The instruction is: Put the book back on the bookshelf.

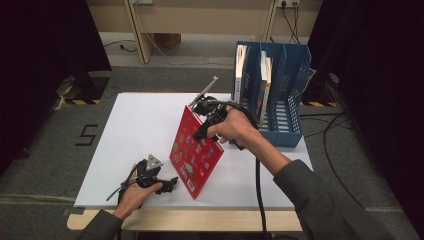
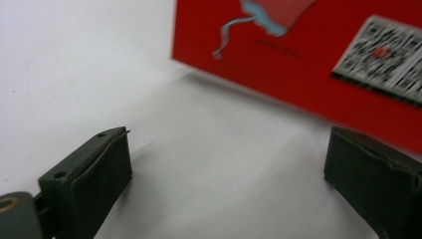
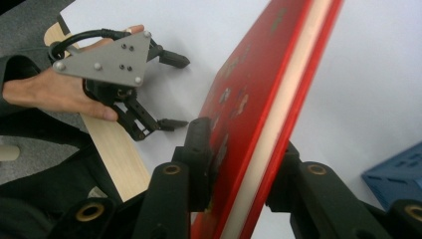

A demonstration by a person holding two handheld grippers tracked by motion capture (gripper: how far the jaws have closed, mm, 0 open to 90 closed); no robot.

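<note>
The right gripper (image 1: 202, 116) is clamped on the upper edge of the red book (image 1: 196, 154), one jaw on each cover, holding it tilted with its lower edge on the white table (image 1: 135, 125). The left gripper (image 1: 167, 184) rests low on the table just beside the book's near corner, jaws wide apart with nothing between them. A blue file rack (image 1: 280, 90) stands behind, holding other books (image 1: 240, 75).

Counting it up: one red book (image 1: 196, 152) standing on one white table (image 1: 140, 130), two grippers, left (image 1: 167, 185) and right (image 1: 200, 120). One blue file rack (image 1: 287, 95) with three slots, at least three books (image 1: 264, 87) inside, though hard to tell exactly.
</note>
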